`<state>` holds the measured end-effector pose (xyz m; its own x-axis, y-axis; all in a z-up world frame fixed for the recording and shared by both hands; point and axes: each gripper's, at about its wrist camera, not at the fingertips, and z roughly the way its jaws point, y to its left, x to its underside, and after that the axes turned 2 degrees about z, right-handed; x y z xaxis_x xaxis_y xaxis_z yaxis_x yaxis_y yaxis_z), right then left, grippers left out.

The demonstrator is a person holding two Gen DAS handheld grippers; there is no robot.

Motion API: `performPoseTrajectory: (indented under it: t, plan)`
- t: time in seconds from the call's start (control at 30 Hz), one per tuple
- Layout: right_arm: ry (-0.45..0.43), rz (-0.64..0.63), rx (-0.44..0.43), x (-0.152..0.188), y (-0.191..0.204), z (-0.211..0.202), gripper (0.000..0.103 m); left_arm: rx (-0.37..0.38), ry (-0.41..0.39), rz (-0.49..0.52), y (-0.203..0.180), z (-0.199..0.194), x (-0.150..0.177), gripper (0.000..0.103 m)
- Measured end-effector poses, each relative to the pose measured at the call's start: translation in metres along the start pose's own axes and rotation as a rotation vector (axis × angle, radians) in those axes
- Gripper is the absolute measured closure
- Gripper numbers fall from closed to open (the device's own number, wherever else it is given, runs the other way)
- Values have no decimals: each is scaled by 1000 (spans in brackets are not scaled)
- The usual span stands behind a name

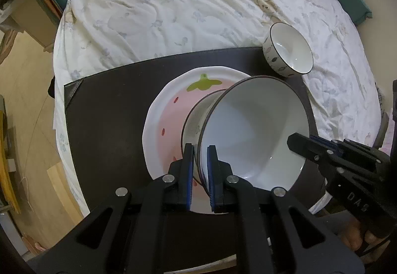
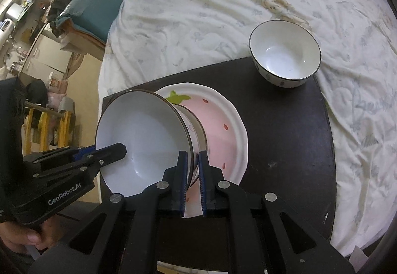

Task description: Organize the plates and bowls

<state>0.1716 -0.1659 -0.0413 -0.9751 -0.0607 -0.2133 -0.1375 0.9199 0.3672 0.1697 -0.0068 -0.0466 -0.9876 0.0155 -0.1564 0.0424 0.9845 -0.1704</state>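
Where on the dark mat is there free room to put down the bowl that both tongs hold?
Bare mat lies right of the strawberry plate, below the small bowl; another strip lies left of the plate. The plate's middle is crowded: both tongs, left and right, grip the large bowl tilted there.

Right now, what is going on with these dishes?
A person with two handheld grippers holds a large white bowl tilted over a second bowl on the strawberry plate. The left gripper and right gripper each clamp its rim. A small bowl stands apart on the dark mat.
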Motion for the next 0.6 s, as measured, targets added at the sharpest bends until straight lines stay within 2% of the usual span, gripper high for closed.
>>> performPoseTrajectory:
  t: [0.2,0.33,0.53,0.6]
  plan:
    - [30,-10,30,1,-1,12,94,-5,4,0,4,8,0,95]
    - [44,-1,32,1,-3,17,94,12,-20,-13,9,4,-2,95]
    - [48,36,-10,-1,-6,15,89,55,-67,-68,20,-8,-5,95]
    - [22,40,-27,-3,-7,8,89,57,-79,-71,21,-10,-7,95]
